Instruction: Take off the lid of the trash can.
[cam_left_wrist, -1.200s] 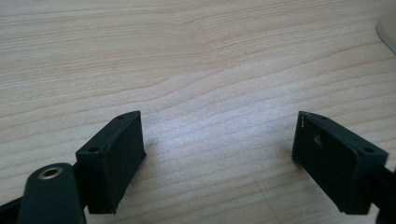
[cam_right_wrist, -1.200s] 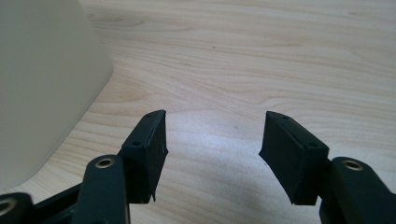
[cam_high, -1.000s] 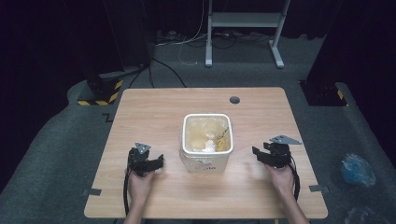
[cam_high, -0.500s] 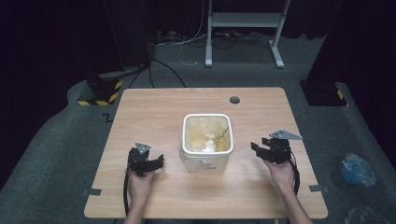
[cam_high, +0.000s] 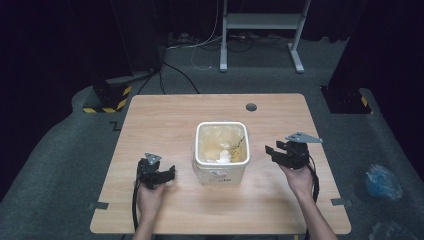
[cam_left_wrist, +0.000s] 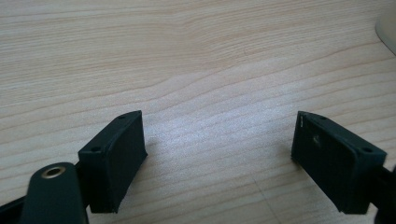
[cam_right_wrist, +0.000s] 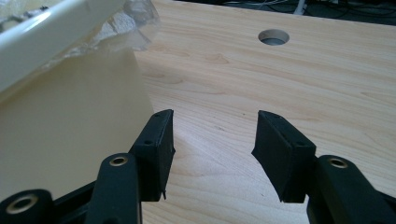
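Observation:
A cream square bucket (cam_high: 221, 170) with a clear plastic liner (cam_right_wrist: 135, 23) stands in the middle of the wooden table (cam_high: 165, 125). Something white and crumpled (cam_high: 225, 156) lies inside it. My left gripper (cam_high: 169, 173) rests low on the table to the left of the bucket, open, with bare wood between its jaws (cam_left_wrist: 219, 149). My right gripper (cam_high: 271, 152) hovers to the right of the bucket, pointing at its side wall (cam_right_wrist: 70, 130). It is open (cam_right_wrist: 212, 140) with nothing between the jaws, which have just been closing a little.
A round cable hole (cam_high: 251, 107) sits in the table behind the bucket. On the floor are a blue bag (cam_high: 380, 181) at the right, a metal stand (cam_high: 260, 30) at the back and a yellow-black striped base (cam_high: 107, 102) at the left.
My right gripper has risen off the table beside the bucket. The left gripper and the bucket have stayed put.

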